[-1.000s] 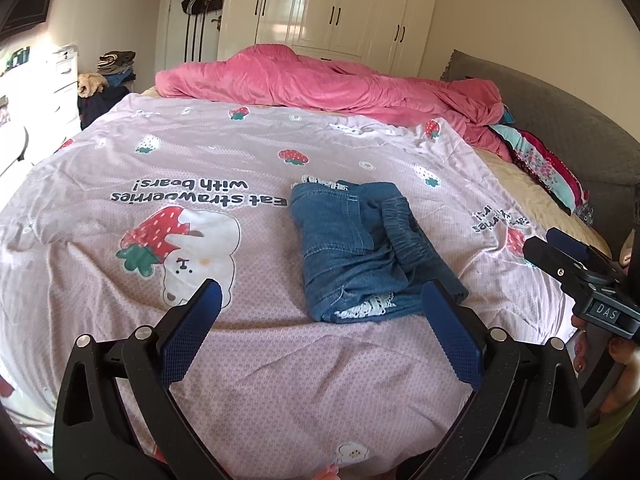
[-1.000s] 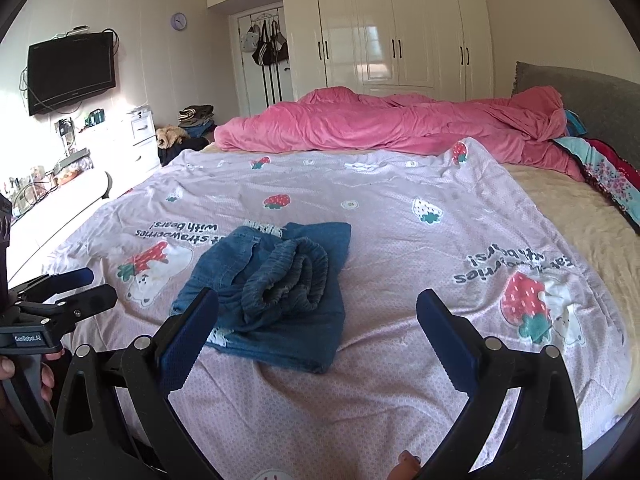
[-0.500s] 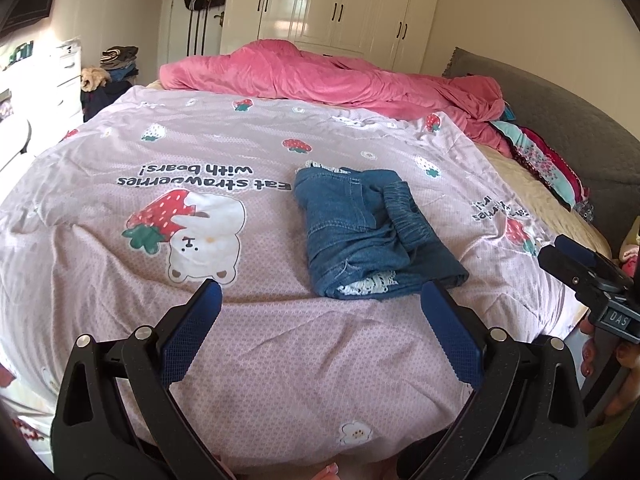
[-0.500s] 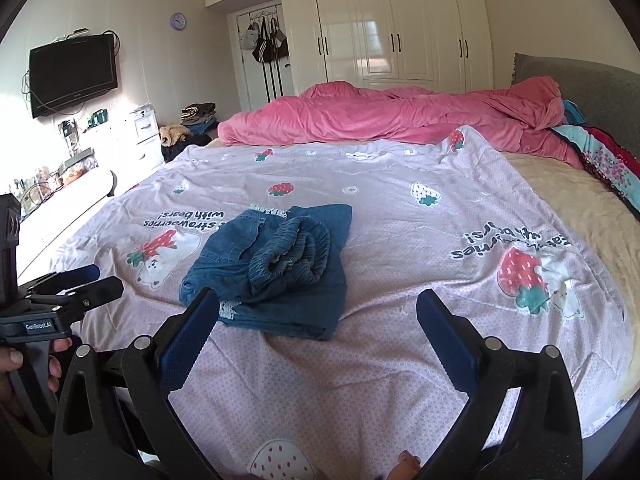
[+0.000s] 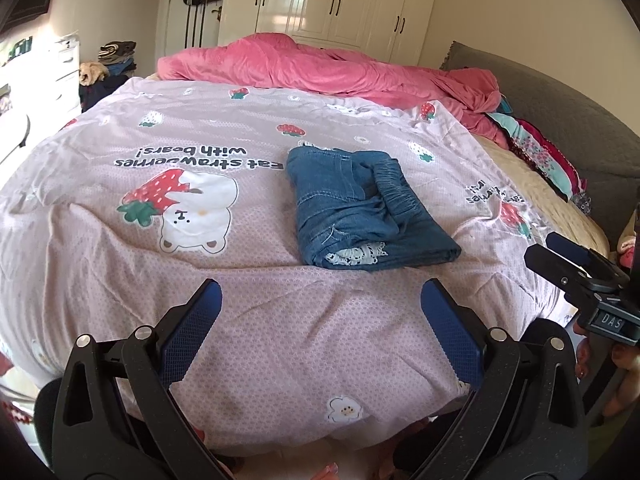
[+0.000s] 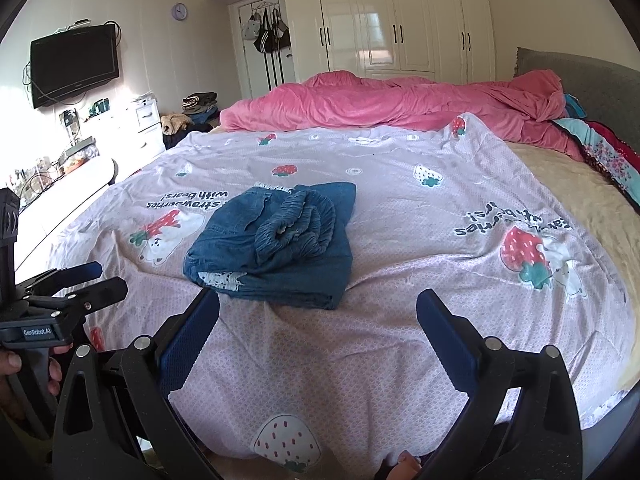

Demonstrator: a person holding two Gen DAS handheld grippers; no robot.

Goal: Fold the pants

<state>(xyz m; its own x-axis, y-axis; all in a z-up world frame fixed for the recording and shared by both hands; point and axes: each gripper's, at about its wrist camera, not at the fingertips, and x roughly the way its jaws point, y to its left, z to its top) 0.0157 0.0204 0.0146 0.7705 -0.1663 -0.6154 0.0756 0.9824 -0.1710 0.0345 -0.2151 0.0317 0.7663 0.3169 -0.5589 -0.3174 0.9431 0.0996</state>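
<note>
Blue denim pants (image 5: pixel 362 208) (image 6: pixel 276 240) lie folded in a compact rectangular stack, flat on the bedspread, approx mid-frame at 12 o'clock. Elastic waistband bunched on top; pale patterned lining shows at near edge.

Both cameras ride low at the near edge of the bed, each looking forward between its own blue fingers (image 5: pixel 192 332) across the pink strawberry sheet (image 5: pixel 248 320) toward the white wardrobe (image 6: pixel 404 20); the left wrist view stands further left and faces slightly right, catching the right gripper (image 5: pixel 576 264) at its right edge; the right wrist view stands further right and faces slightly left, catching the left gripper (image 6: pixel 76 284) at its left edge; both share the folded pants (image 6: pixel 276 240), lying near, and the pink duvet (image 5: pixel 320 68) beyond.
</note>
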